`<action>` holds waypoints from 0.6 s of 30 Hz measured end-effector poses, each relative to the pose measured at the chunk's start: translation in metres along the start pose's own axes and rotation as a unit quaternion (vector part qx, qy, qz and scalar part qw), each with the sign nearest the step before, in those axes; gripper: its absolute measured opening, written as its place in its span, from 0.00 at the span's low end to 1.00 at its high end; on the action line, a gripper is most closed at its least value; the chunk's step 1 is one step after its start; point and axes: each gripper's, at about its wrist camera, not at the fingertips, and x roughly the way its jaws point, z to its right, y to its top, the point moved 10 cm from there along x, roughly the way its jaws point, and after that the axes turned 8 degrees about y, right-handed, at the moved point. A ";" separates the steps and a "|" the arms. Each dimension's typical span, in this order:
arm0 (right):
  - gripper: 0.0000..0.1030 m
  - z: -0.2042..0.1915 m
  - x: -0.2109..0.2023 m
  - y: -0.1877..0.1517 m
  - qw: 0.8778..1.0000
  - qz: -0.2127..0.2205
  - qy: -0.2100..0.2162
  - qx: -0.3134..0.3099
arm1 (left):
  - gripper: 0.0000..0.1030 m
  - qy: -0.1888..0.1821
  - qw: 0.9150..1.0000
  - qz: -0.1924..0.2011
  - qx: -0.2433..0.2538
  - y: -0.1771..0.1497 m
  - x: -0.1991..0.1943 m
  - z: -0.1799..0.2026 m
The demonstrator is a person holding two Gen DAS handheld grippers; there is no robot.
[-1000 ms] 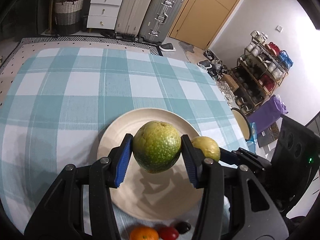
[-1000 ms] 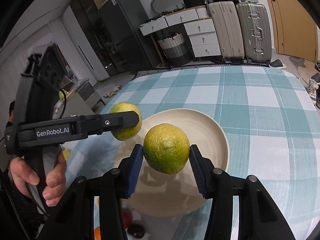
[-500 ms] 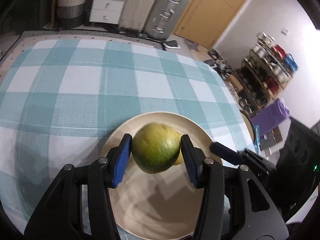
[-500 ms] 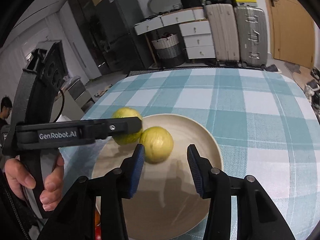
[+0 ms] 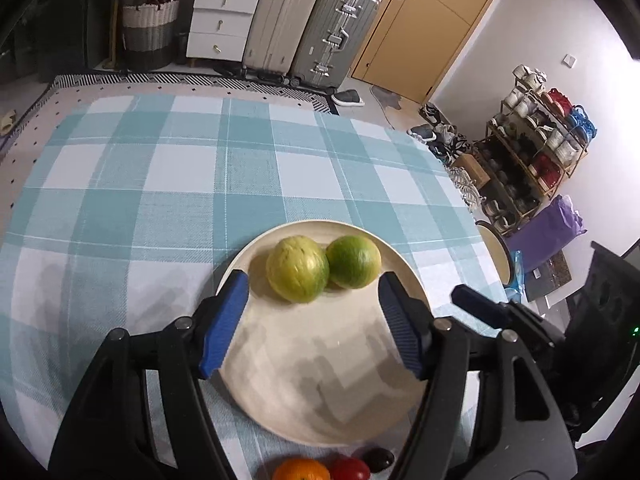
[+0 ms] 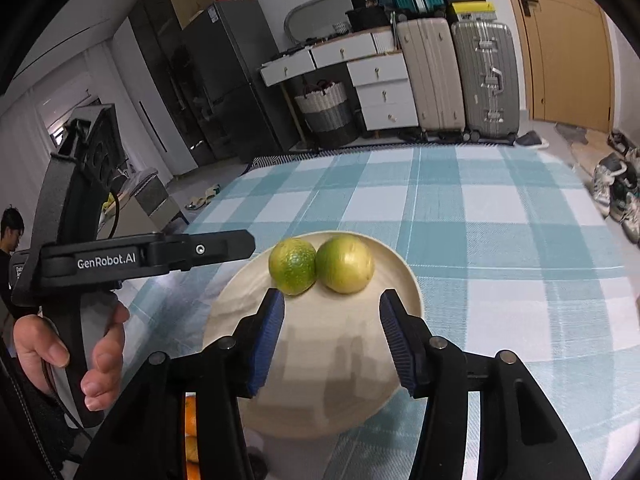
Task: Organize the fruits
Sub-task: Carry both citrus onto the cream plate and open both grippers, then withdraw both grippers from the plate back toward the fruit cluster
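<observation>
Two green-yellow round fruits lie side by side, touching, on the far part of a cream plate [image 5: 320, 360]. In the left wrist view the yellower fruit [image 5: 297, 275] is left of the greener fruit [image 5: 353, 262]. In the right wrist view the greener fruit [image 6: 292, 266] is left and the yellower fruit [image 6: 345, 264] right, on the plate [image 6: 320, 380]. My left gripper [image 5: 312, 320] is open and empty above the plate, just short of the fruits; it also shows in the right wrist view [image 6: 160, 256]. My right gripper [image 6: 330, 336] is open and empty, also short of them.
An orange [image 5: 301, 470], a red fruit [image 5: 349, 470] and a dark fruit [image 5: 378, 458] lie at the plate's near edge. The table has a teal checked cloth [image 5: 180, 184]. Suitcases, drawers and a shoe rack stand beyond it.
Both grippers opened and let go of their fruits, which now rest on the plate. Both grippers have drawn back a little from them.
</observation>
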 end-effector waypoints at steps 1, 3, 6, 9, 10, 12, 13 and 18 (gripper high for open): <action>0.52 -0.002 -0.006 0.001 1.000 0.005 -0.002 -0.002 | 0.63 0.001 1.000 0.003 0.000 -0.002 -0.006 0.000; 0.59 -0.006 -0.017 0.001 1.000 0.018 -0.008 -0.004 | 0.63 0.006 1.000 0.011 0.000 -0.006 -0.017 0.000; 0.78 -0.012 -0.037 0.001 0.999 0.044 -0.017 -0.002 | 0.63 0.021 0.999 0.030 0.005 -0.014 -0.041 0.000; 0.84 -0.019 -0.058 -0.001 0.998 0.067 -0.020 -0.002 | 0.66 0.038 0.998 0.048 0.012 -0.029 -0.068 0.001; 0.84 -0.022 -0.063 -0.003 0.997 0.072 -0.017 -0.001 | 0.71 0.044 0.997 0.055 0.014 -0.034 -0.075 0.002; 0.84 -0.028 -0.073 -0.008 0.997 0.074 -0.012 0.000 | 0.74 0.049 0.996 0.069 0.016 -0.042 -0.091 0.003; 0.84 -0.030 -0.078 -0.011 0.997 0.075 -0.011 -0.001 | 0.74 0.047 0.996 0.080 0.015 -0.047 -0.102 0.004; 0.96 -0.042 -0.104 -0.023 0.995 0.097 -0.012 -0.002 | 0.80 0.059 0.992 0.111 0.021 -0.069 -0.138 0.008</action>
